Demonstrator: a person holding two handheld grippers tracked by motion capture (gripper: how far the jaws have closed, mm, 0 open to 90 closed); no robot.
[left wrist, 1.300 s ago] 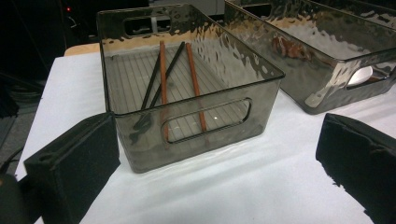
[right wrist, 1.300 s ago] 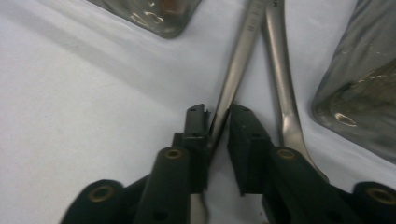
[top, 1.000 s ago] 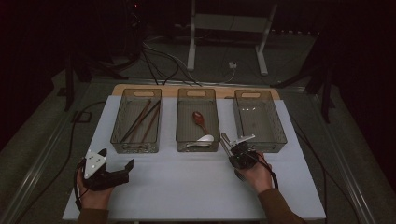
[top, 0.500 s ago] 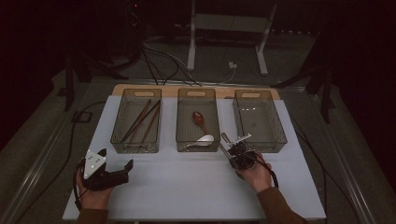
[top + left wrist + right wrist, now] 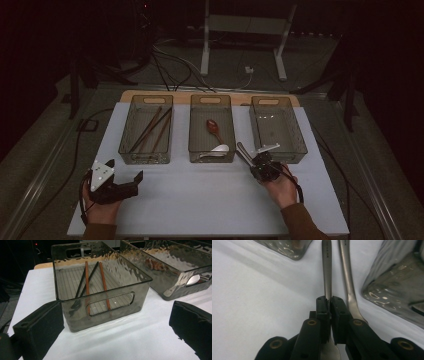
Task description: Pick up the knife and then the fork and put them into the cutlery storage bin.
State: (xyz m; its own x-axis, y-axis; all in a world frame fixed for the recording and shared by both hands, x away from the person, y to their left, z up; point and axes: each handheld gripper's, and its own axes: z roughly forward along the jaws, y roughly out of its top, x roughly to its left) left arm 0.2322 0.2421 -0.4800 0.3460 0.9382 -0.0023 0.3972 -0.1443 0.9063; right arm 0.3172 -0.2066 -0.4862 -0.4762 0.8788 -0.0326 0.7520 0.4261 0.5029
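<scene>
Presently the right gripper (image 5: 250, 159) is resting low over the white table (image 5: 200, 200), just in front of the gap between the middle bin (image 5: 212, 131) and the right bin (image 5: 276, 129), with the person's right hand (image 5: 280, 189) cupping it from behind and the forearm entering from the bottom edge. Its jaws are clenching flat on the handle of a metal utensil (image 5: 327, 270), which is lying along the table and pointing away between the two bins; a second metal utensil (image 5: 348, 277) is lying just beside it on the table, and what kind of utensil each is cannot be told, since their heads are hidden under the gripper. The left gripper (image 5: 131, 181) is sitting near the table's front left corner, held in the left hand (image 5: 100, 210), pointing level toward the right, its jaws standing wide apart with nothing between them; in the left gripper view the left bin (image 5: 100, 290) is showing just ahead of them. Counted: three smoky transparent bins in one row; four chopsticks (image 5: 152, 130) in the left bin, brown and black ones together; one reddish-brown spoon (image 5: 214, 127) and one white spoon (image 5: 216, 149) in the middle bin; two metal utensils on the table by the right gripper.
</scene>
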